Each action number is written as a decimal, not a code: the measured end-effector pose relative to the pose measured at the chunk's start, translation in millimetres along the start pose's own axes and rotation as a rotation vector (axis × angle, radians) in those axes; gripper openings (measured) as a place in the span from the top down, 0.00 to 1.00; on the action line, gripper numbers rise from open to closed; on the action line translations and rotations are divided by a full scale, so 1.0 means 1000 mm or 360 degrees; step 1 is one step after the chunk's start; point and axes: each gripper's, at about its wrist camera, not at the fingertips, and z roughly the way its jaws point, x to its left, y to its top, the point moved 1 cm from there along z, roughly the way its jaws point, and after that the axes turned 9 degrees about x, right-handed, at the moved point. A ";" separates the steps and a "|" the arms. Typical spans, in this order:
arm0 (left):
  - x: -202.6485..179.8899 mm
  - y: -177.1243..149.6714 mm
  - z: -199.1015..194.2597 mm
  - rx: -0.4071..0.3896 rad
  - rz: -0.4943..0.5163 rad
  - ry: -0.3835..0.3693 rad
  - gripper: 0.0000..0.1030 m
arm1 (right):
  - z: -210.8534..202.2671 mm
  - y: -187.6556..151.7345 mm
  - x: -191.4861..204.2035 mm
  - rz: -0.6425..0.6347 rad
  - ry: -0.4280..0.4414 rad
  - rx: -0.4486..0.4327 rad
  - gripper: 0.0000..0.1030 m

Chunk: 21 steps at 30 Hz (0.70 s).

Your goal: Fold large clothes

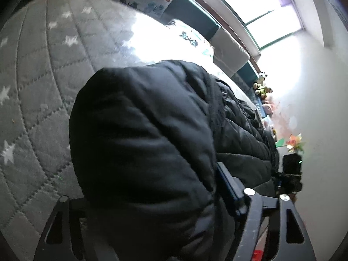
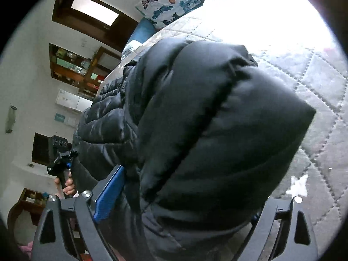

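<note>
Left wrist view shows the jacket (image 1: 148, 143) on the bed (image 1: 39, 82), bunched between both sets of jaws, each seemingly clamping padding; such thick, slick fill may slip free, spoiling the fold.

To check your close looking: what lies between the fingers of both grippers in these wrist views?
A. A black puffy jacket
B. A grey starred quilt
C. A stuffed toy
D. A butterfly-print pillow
A: bulky folds of the black puffy jacket fill the gap of the left gripper and the right gripper, over the quilt.
</note>
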 end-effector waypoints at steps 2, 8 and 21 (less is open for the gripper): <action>-0.010 -0.005 -0.007 -0.0028 0.0023 0.0030 0.42 | -0.007 -0.004 0.009 -0.0030 -0.0028 -0.0025 0.27; -0.061 -0.017 -0.025 -0.0094 0.0156 0.0172 0.58 | -0.043 -0.023 0.050 -0.0170 -0.0148 -0.0165 0.53; -0.205 -0.009 0.004 -0.0088 0.0448 0.0049 0.68 | -0.149 -0.058 0.056 -0.0184 -0.0387 -0.0452 0.58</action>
